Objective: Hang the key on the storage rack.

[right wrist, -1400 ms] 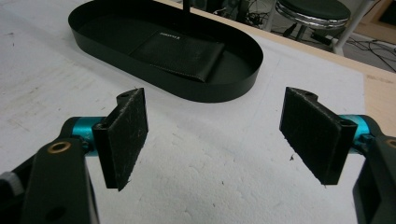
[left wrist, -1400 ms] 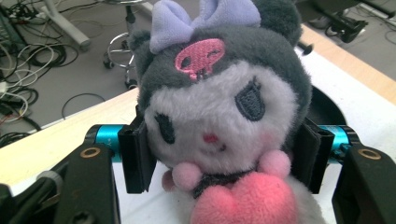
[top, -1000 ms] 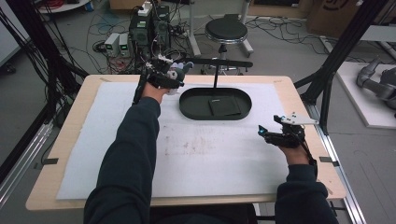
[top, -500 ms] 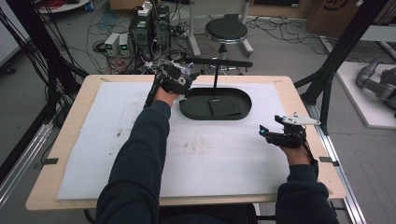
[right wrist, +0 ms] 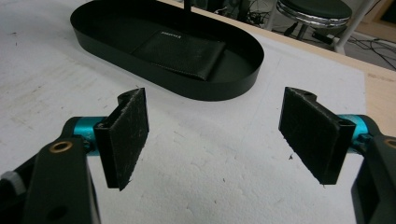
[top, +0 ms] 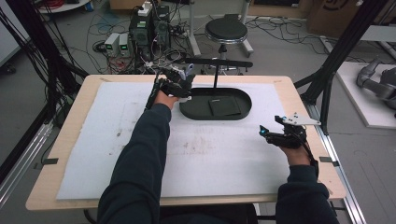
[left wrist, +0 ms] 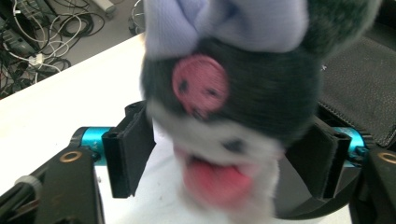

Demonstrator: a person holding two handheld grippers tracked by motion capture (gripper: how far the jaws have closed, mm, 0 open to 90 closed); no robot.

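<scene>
Now your left tongs [left wrist: 224, 163] grip the plush [left wrist: 233, 107] beside the tray's [top: 196, 112] left end; right tongs [right wrist: 217, 140] gape wide over bare counter [right wrist: 210, 186].

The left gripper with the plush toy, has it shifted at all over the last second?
Yes. The left gripper, clamped on the plush toy, has moved rightward along the table's far side, from clear left of the black oval tray to its left end.
</scene>
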